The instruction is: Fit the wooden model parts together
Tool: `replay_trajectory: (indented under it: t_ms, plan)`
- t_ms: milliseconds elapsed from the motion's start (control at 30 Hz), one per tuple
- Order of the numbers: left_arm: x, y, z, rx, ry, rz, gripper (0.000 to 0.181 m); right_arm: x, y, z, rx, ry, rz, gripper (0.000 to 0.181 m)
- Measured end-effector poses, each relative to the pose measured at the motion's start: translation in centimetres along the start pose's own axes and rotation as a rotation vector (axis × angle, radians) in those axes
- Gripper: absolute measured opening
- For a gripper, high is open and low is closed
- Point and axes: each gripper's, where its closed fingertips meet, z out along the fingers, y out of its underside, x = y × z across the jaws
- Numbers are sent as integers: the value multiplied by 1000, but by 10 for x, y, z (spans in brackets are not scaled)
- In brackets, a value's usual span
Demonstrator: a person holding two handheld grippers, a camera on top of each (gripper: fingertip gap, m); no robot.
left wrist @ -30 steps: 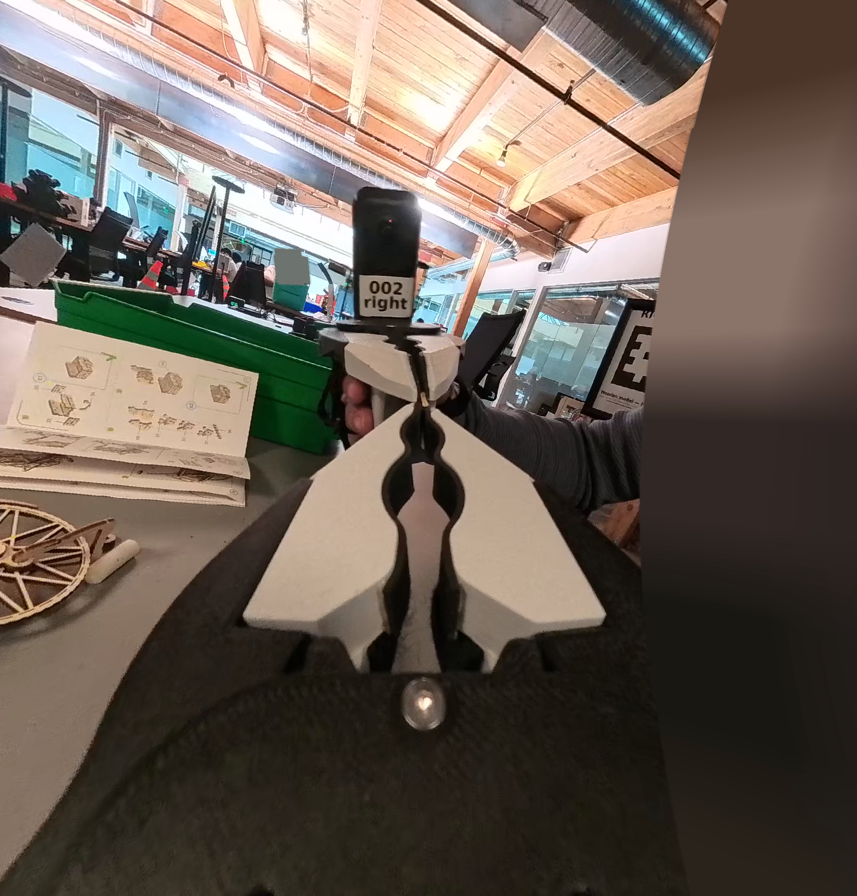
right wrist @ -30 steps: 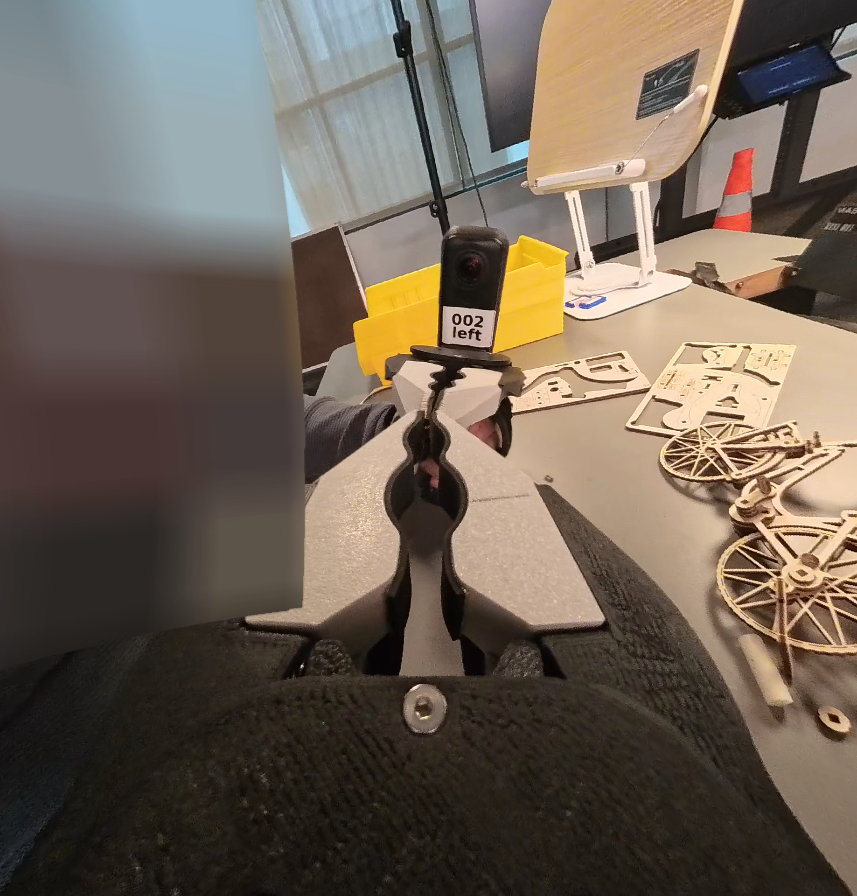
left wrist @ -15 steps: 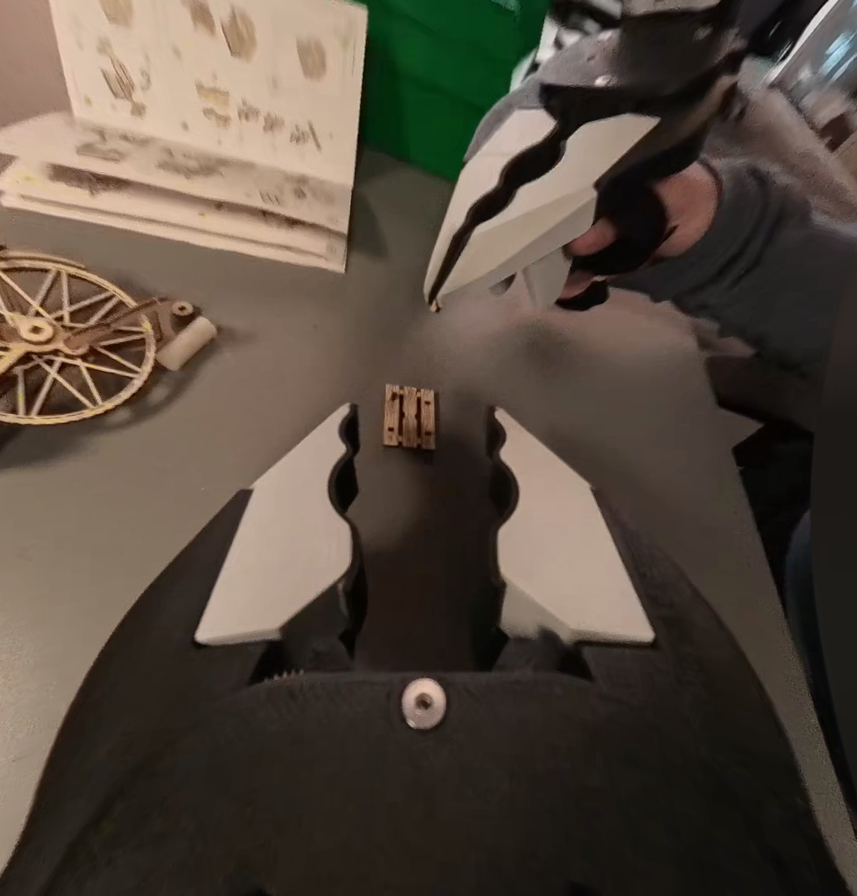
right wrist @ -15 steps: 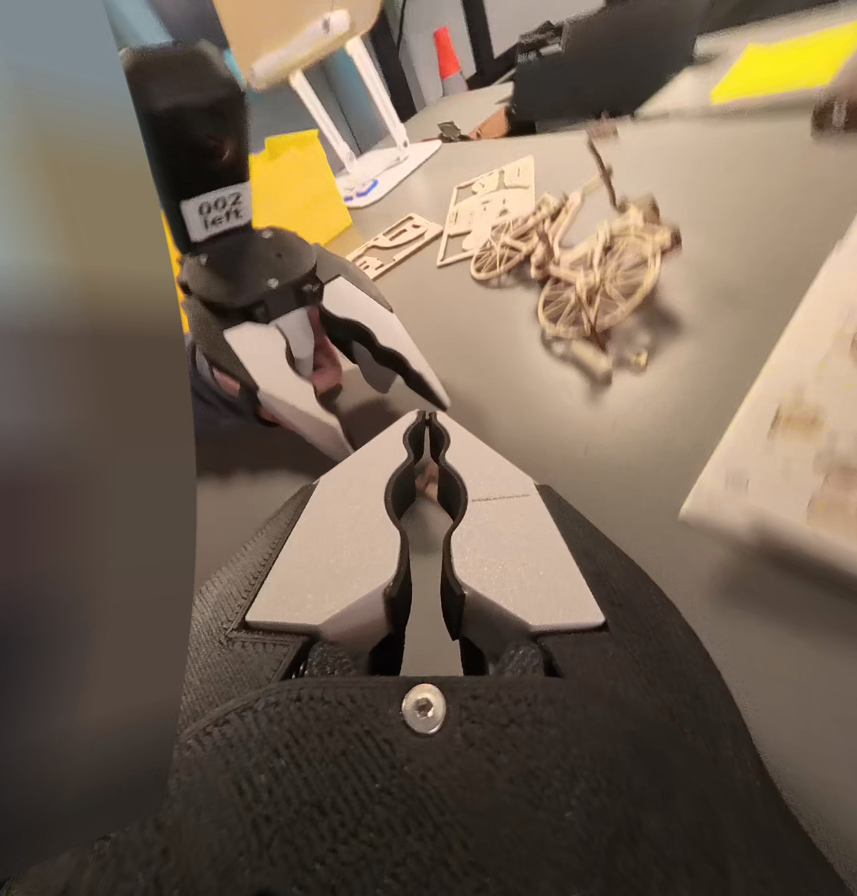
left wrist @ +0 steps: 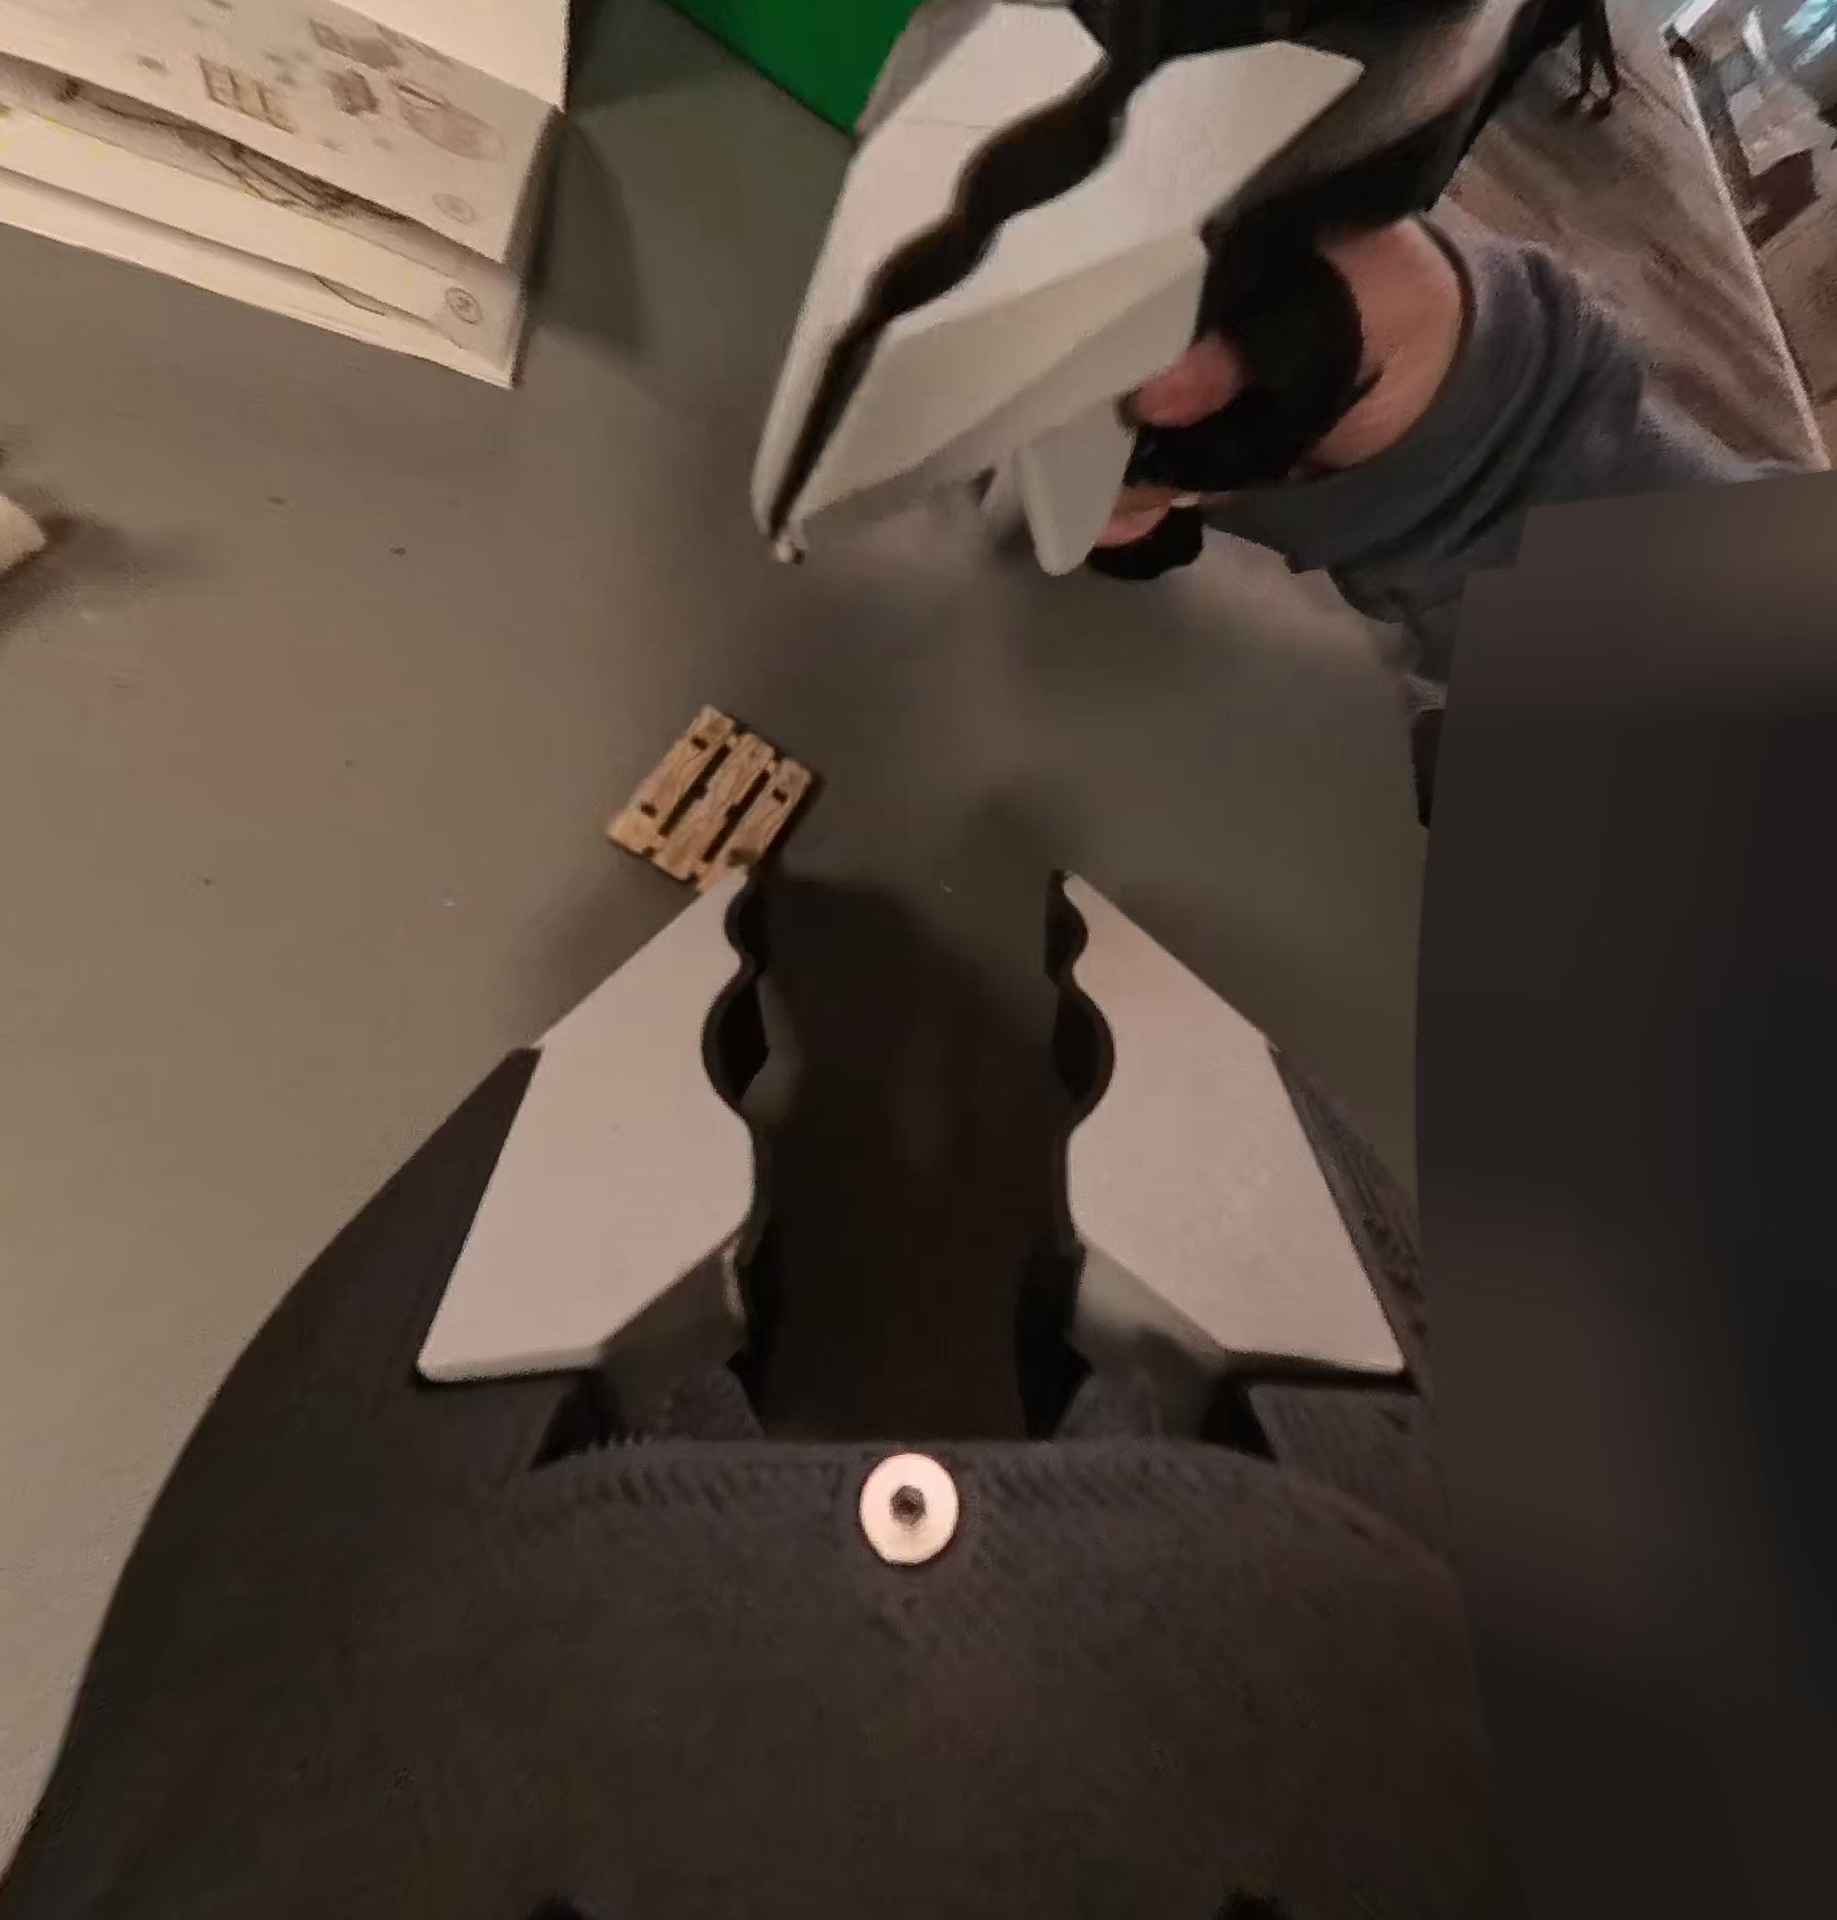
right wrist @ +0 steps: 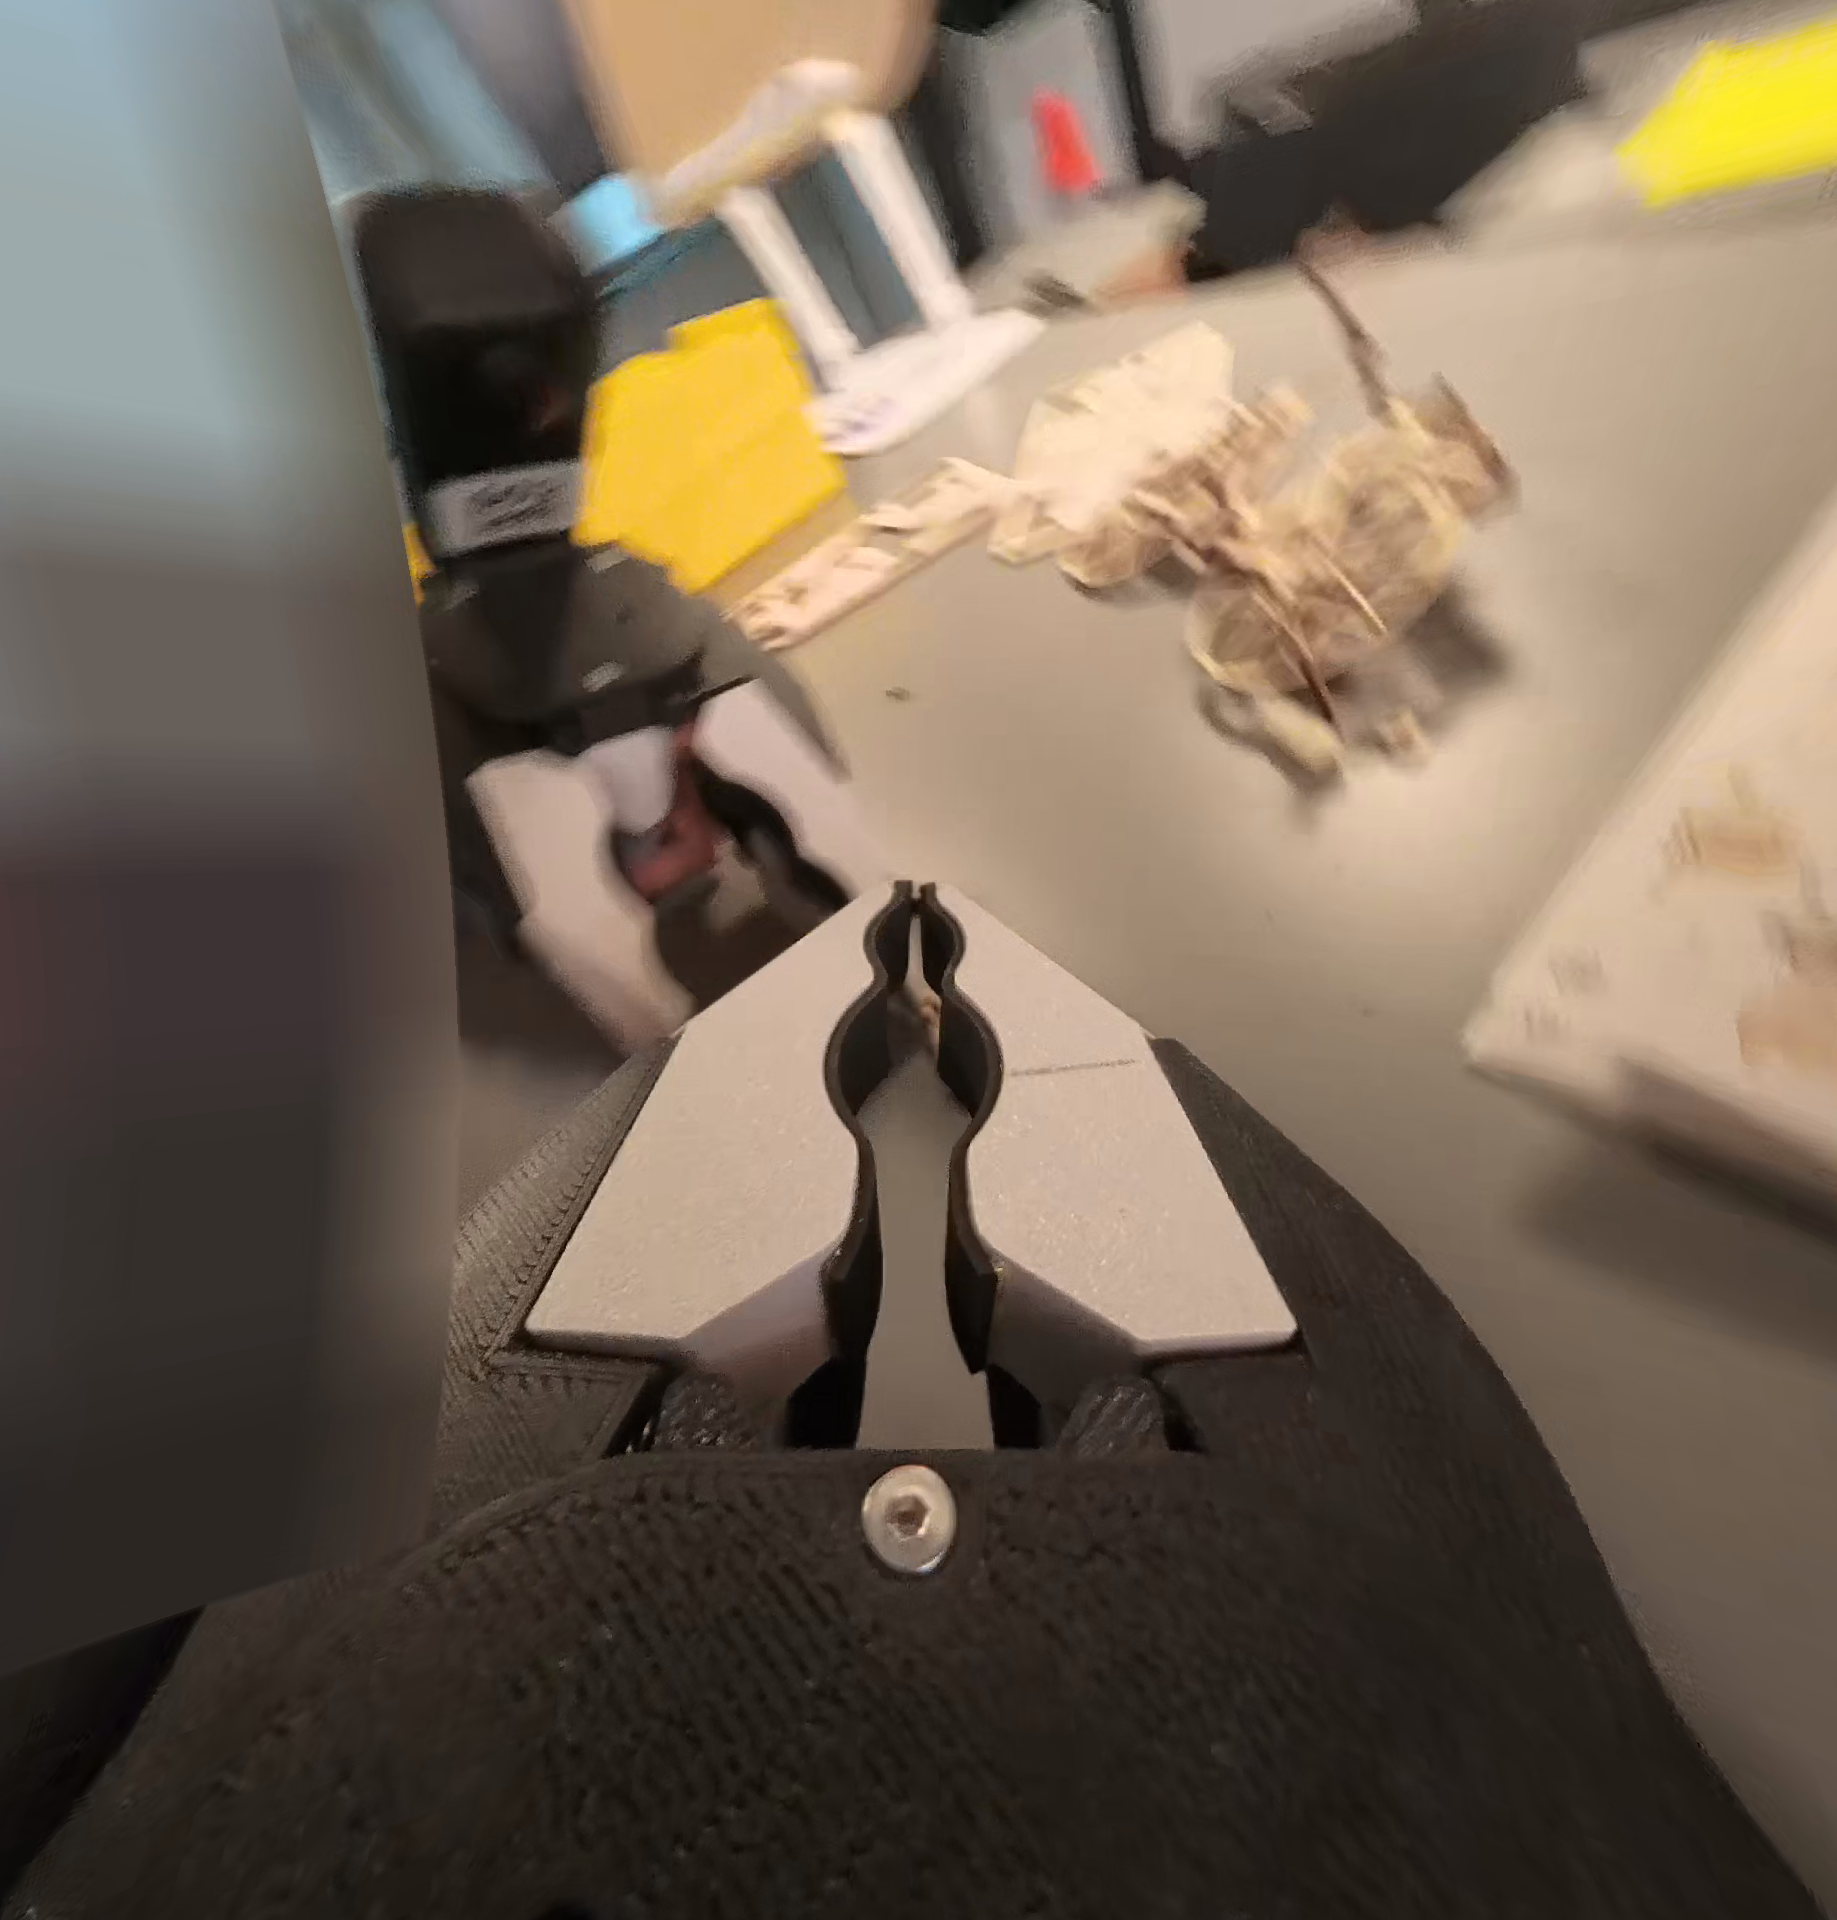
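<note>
Between our left gripper [left wrist: 898, 883] fingers the grey table [left wrist: 270, 675] lies bare. The small wooden part [left wrist: 708, 798] sits just past its left fingertip. Our right gripper [left wrist: 789, 535] hangs over the far side, tips together, blocking that way. Booklets [left wrist: 270, 156] crowd the far left; open table lies to the left.

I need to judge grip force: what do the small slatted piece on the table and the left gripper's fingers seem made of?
Small slatted piece: thin unfinished wood, likely laser-cut plywood; tan grain, dark slot edges. Left gripper fingers: matte grey plastic, probably printed; the black body shows layered ridges.
</note>
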Motion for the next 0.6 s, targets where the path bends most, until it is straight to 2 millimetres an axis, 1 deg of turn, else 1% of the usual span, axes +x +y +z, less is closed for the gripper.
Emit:
replay_trajectory:
  t_ms: [100,167,267,333,400,500,600]
  plan:
    - [-10,-11,-11,93,-52,62,43,-12,-4,-1,12,-75,-149,0]
    - [-10,-13,-17,122,-40,90,38,-9,-3,0,-22,-69,-230,0]
    - [-19,-10,-19,107,-97,145,34,1,12,4,-167,-45,-350,0]
    - [-24,-6,-17,72,-139,210,34,2,25,7,-266,-70,-425,0]
    - [-29,-1,-13,24,-169,262,36,-1,34,9,-327,-123,-474,0]
    - [-39,1,-7,-39,-225,348,42,-2,39,11,-372,-185,-506,0]
    - [-46,-6,-4,-34,-256,406,43,2,40,12,-402,-227,-515,0]
